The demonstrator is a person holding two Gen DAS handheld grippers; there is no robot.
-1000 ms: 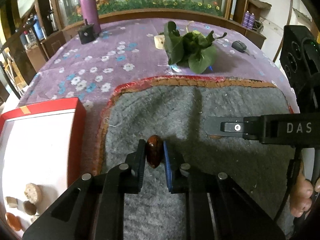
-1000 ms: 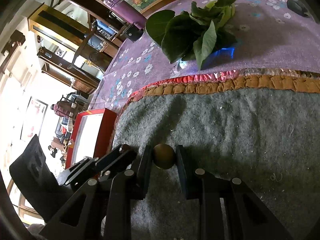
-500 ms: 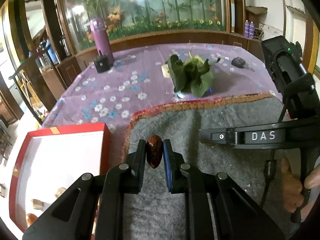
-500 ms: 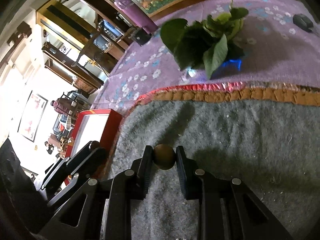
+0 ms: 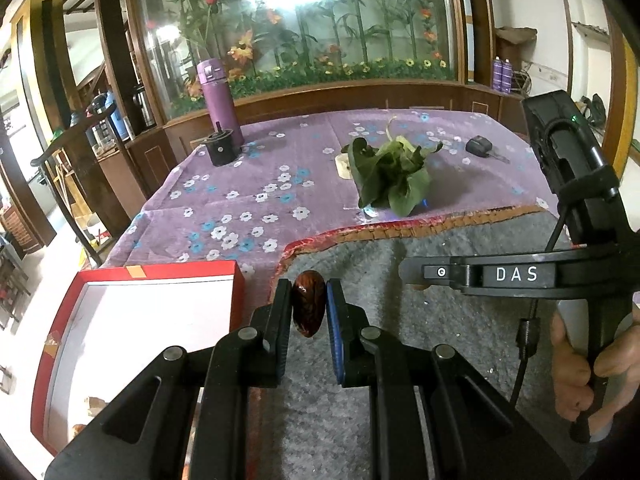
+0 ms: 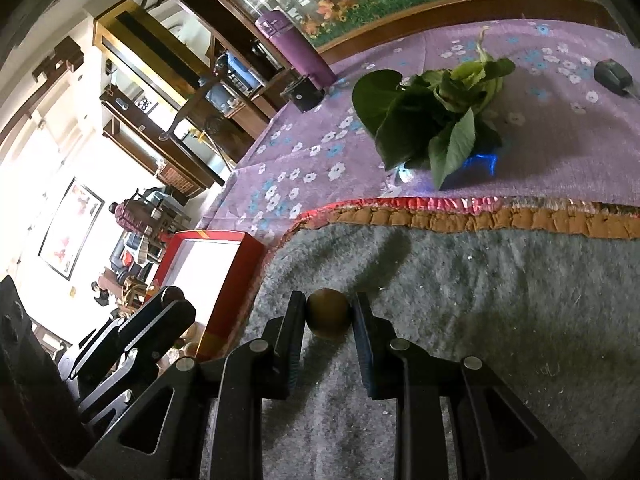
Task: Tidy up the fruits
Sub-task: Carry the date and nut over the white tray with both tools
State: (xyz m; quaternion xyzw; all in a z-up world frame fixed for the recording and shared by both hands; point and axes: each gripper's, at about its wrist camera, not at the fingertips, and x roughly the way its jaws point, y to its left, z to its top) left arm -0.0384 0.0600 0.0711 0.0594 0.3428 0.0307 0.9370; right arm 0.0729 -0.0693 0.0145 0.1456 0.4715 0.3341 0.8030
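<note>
Fingers of the left gripper press on a glossy reddish-brown date, gripped upright between the pads above the grey mat. In the right wrist view, the right gripper is clamped narrowly around a small round brown fruit, also over that grey mat. From the left camera, the right gripper's black finger, lettered DAS, reaches in from the right side, and a hand wraps its handle at the picture's right edge.

Just left of the mat lies a red box with a white inside; a few small brownish pieces sit in its near corner, too small to name. The same red box shows left of the fruit in the right wrist view.

Beyond the mat's red and orange border spreads a purple flowered tablecloth. On it rests a bunch of green leaves, with a dark key fob further right. Near the far left corner stand a small black cylinder and a purple bottle, touching or nearly so. Behind the table rises a glass panel painted with bamboo and flowers.
</note>
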